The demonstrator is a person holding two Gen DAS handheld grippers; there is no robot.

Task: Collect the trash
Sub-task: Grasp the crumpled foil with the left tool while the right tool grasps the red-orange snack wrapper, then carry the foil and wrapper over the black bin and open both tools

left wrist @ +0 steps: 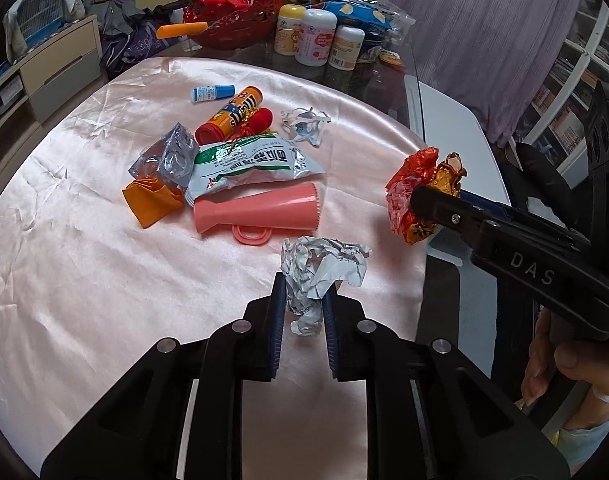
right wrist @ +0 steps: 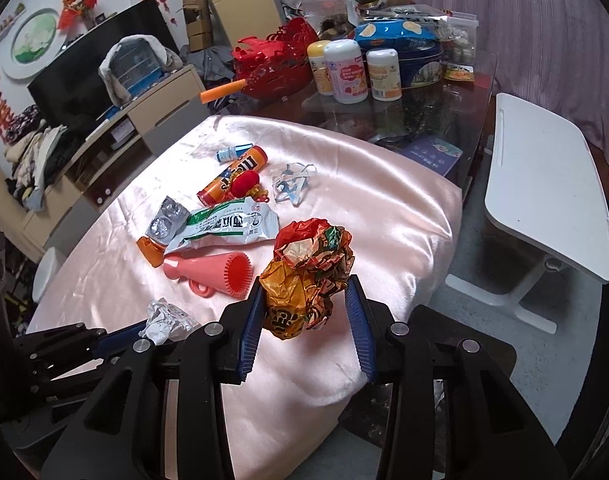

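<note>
My left gripper (left wrist: 303, 292) is shut on a crumpled silver foil ball (left wrist: 324, 266) and holds it above the pink satin cloth (left wrist: 84, 240). The foil ball also shows in the right wrist view (right wrist: 166, 320). My right gripper (right wrist: 306, 300) is shut on a crumpled red and orange wrapper (right wrist: 308, 276), held above the cloth's right side; the wrapper also shows in the left wrist view (left wrist: 420, 188). More trash lies mid-cloth: a white and green packet (left wrist: 248, 166), a silver blister pack (left wrist: 170, 156), an orange paper scrap (left wrist: 152, 200) and torn white plastic (left wrist: 304, 122).
A pink plastic horn (left wrist: 260, 210), an orange candy tube (left wrist: 230, 114), a red ornament (left wrist: 260, 120) and a small blue bottle (left wrist: 212, 93) lie on the cloth. Jars (left wrist: 316, 36) and a red basket (left wrist: 236, 10) stand behind. A white side table (right wrist: 544, 196) stands at the right.
</note>
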